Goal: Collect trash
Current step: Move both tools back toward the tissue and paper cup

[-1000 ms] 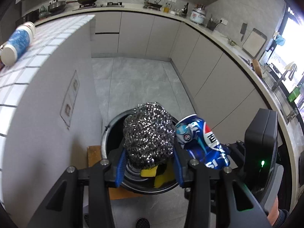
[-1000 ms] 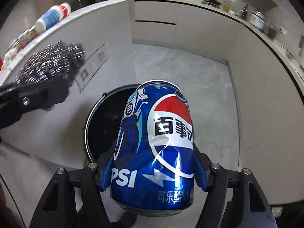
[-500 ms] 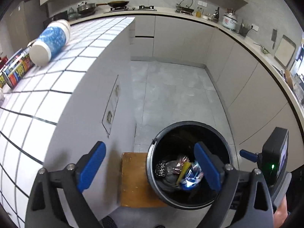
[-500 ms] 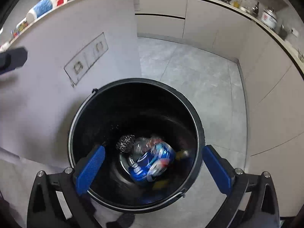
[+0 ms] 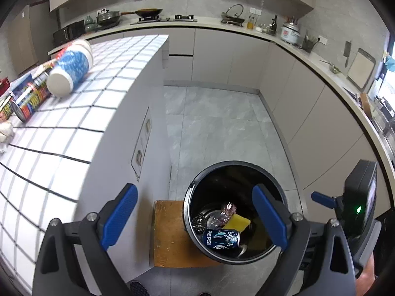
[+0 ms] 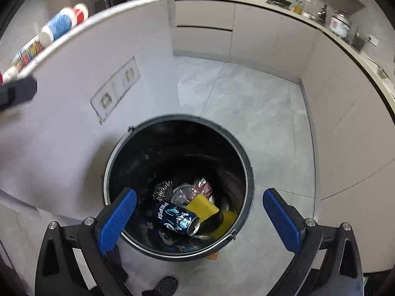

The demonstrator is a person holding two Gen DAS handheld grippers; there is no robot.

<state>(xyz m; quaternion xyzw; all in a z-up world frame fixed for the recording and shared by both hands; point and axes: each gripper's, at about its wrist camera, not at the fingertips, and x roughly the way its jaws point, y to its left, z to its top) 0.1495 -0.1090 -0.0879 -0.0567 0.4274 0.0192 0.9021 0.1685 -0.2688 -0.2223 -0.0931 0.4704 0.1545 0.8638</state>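
Jaws apart over bin (image 6: 244, 162) with can (image 6: 176, 218), sponge (image 6: 202, 206).

Two black hand-held grippers with blue pads

Left gripper (image 5: 195, 218) and right gripper (image 6: 198, 218): black triangular-cutout frames, silver screws, textured blue fingers (image 6: 117, 219).

Grey tiled floor (image 5: 217, 123), pale cabinets (image 5: 222, 56), white-tiled island (image 5: 74, 123).

Home kitchen: stove (image 5: 164, 19), cabinets (image 5: 217, 56), rice cooker (image 5: 290, 33).
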